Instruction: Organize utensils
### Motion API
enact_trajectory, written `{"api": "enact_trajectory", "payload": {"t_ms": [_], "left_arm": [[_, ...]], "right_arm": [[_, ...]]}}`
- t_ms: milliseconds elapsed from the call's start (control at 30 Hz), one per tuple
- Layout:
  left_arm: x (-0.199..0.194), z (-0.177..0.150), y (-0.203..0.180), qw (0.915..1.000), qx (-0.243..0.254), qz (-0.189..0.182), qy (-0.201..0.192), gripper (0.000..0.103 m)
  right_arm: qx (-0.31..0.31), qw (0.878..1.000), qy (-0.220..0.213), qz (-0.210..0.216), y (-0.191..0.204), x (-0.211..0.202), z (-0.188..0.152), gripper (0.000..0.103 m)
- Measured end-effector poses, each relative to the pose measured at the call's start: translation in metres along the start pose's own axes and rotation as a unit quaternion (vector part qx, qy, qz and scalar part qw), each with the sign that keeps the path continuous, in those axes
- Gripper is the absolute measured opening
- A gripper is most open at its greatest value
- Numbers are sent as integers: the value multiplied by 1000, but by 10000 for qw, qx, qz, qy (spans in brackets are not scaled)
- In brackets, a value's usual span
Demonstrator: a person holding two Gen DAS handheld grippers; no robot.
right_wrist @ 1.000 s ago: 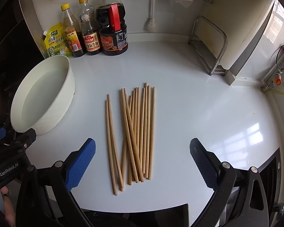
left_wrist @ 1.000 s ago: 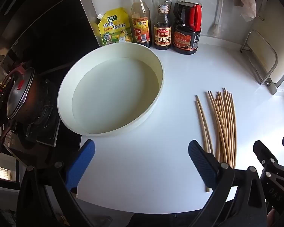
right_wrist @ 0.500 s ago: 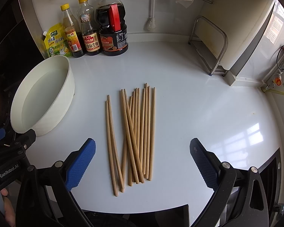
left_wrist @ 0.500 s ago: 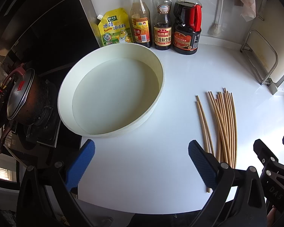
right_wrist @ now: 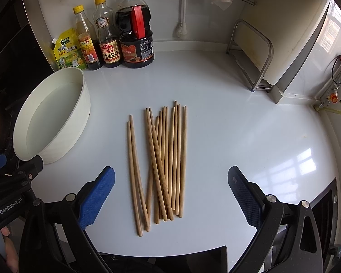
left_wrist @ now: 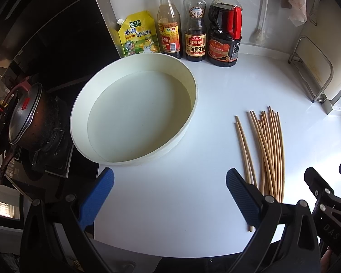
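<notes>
Several wooden chopsticks (right_wrist: 163, 159) lie in a loose bundle on the white counter, pointing away from me; they also show in the left wrist view (left_wrist: 268, 150). A round white basin (left_wrist: 134, 111) holding water stands to their left, also seen in the right wrist view (right_wrist: 52, 118). My left gripper (left_wrist: 169, 195) is open and empty, above the counter just in front of the basin. My right gripper (right_wrist: 170, 195) is open and empty, with the near ends of the chopsticks between its blue pads, above them.
Three sauce bottles (left_wrist: 195, 27) and a yellow seasoning pouch (left_wrist: 136, 34) stand at the back wall. A dark pot (left_wrist: 29, 118) sits on the stove at the left. A metal rack with a cutting board (right_wrist: 254, 52) stands at the back right. The counter's front edge is close.
</notes>
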State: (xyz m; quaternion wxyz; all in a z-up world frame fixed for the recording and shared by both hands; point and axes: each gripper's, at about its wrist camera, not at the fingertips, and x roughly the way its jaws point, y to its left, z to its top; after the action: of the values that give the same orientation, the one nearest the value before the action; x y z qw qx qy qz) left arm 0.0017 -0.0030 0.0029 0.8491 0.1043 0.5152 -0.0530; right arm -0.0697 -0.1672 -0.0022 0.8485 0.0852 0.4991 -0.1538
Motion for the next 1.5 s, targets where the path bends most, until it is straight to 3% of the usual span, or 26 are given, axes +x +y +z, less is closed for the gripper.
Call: {"api": "enact_trajectory", "payload": {"t_ms": [1500], "left_arm": [[-4,5,8,10000,18,15,-52,97]], "right_arm": [[23,10000,-41,13,2,-9,-2,95]]}}
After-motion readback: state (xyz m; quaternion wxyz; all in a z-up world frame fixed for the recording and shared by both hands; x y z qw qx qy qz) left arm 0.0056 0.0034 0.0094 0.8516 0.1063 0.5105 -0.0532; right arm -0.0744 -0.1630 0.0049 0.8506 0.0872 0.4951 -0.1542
